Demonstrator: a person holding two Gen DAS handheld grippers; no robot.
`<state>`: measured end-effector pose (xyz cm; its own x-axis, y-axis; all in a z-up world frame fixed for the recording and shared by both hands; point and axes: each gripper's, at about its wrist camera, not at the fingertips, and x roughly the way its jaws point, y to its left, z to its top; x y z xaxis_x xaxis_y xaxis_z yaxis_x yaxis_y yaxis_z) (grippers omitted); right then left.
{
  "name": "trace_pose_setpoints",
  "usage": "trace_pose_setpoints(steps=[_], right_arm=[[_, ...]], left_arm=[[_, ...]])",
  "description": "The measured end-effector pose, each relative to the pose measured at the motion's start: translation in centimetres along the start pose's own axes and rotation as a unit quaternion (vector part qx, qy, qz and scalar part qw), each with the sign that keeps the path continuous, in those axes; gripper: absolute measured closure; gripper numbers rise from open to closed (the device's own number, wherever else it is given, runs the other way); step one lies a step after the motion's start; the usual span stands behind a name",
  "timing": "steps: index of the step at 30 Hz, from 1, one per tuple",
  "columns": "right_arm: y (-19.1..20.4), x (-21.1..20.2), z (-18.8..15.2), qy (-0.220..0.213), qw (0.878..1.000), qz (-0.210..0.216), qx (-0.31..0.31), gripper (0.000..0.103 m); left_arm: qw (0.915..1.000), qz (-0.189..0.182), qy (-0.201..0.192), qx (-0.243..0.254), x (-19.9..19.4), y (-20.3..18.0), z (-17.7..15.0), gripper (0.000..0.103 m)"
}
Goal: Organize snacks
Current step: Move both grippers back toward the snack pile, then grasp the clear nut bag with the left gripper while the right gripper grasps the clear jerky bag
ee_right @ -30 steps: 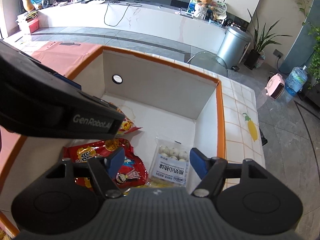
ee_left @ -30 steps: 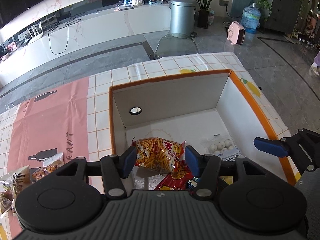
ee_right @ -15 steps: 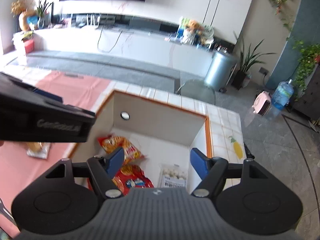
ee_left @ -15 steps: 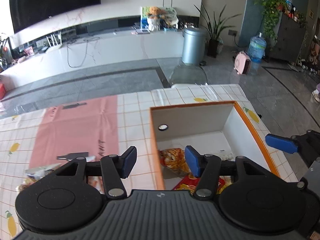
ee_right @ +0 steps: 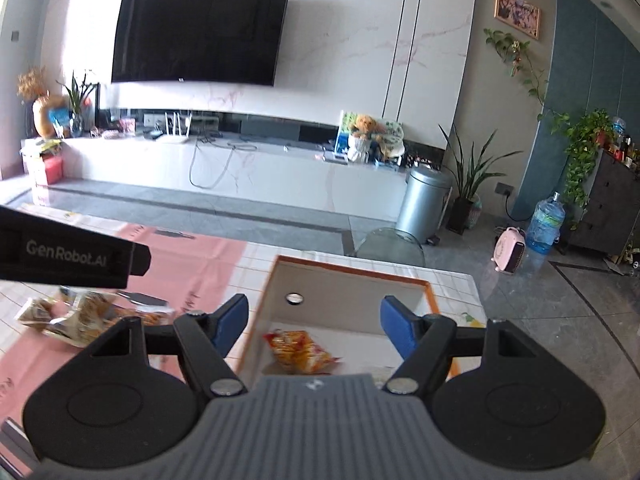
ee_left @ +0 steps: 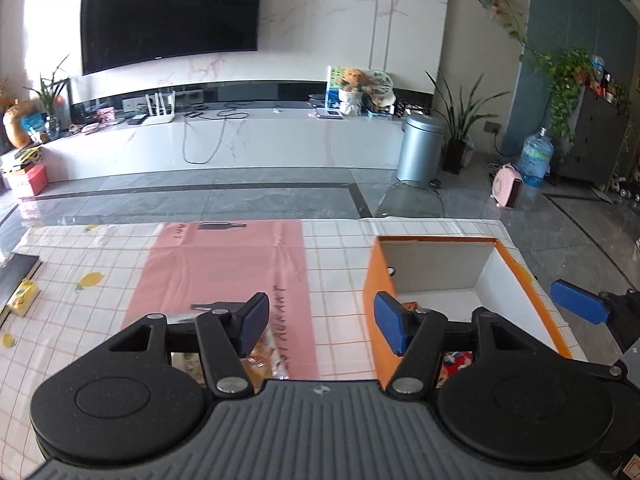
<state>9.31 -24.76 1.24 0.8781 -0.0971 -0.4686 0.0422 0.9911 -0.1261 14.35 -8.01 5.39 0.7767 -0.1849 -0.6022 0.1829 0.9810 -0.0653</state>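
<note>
Your left gripper (ee_left: 316,326), jaws opening, and right gripper (ee_right: 314,326), parted, both hold nothing: some snacks (ee_right: 300,350) lie in the box (ee_right: 430,292), others (ee_right: 76,318) wait on the worktop (ee_left: 80,264).

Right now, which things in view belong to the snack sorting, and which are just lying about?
Job:
orange box
orange snack bag in it
loose snack packets on the pink mat
red packet

Lying about:
yellow carton
dark book

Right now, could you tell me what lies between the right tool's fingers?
Nothing is gripped: through the right tool, the right wrist view shows the orange box floor and an orange snack bag.
</note>
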Motion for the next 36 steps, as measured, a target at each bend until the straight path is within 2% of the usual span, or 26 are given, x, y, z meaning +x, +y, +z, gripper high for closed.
trace_pose_setpoints(steps=[10, 16, 22, 25, 28, 31, 33, 35, 36], right_arm=[[5.5, -2.6, -3.4, 0.001, 0.999, 0.029, 0.038, 0.032], [9.7, -2.8, -5.9, 0.018, 0.998, 0.052, 0.029, 0.032], [12.8, -1.6, -7.1, 0.036, 0.995, 0.087, 0.024, 0.032], [14.2, -0.6, -6.4, 0.034, 0.995, 0.088, 0.018, 0.032], [15.2, 0.3, -6.3, 0.021, 0.996, 0.085, 0.014, 0.032], [16.1, 1.0, -6.3, -0.008, 0.997, 0.075, 0.009, 0.032], [16.5, 2.1, -6.2, 0.004, 0.996, 0.084, 0.006, 0.032], [16.9, 3.3, -6.2, 0.018, 0.995, 0.098, 0.008, 0.030], [17.1, 3.9, -6.3, 0.026, 0.994, 0.104, 0.008, 0.028]], left_arm=[[0.9984, 0.030, -0.004, -0.048, -2.5, 6.4, -4.2, 0.031], [0.9957, 0.049, 0.013, -0.077, -3.2, 10.5, -6.3, 0.030], [0.9933, 0.054, 0.018, -0.101, -3.2, 13.8, -7.3, 0.030], [0.9915, 0.053, 0.024, -0.116, -2.9, 15.3, -7.2, 0.031], [0.9888, 0.044, 0.033, -0.139, -2.2, 16.8, -7.2, 0.039], [0.9876, 0.045, 0.039, -0.146, -1.3, 17.8, -7.2, 0.039], [0.9868, 0.041, 0.043, -0.151, -0.5, 18.5, -7.3, 0.038], [0.9855, 0.039, 0.051, -0.157, 0.4, 19.0, -7.5, 0.029], [0.9849, 0.039, 0.056, -0.159, 1.0, 19.2, -7.6, 0.029]])
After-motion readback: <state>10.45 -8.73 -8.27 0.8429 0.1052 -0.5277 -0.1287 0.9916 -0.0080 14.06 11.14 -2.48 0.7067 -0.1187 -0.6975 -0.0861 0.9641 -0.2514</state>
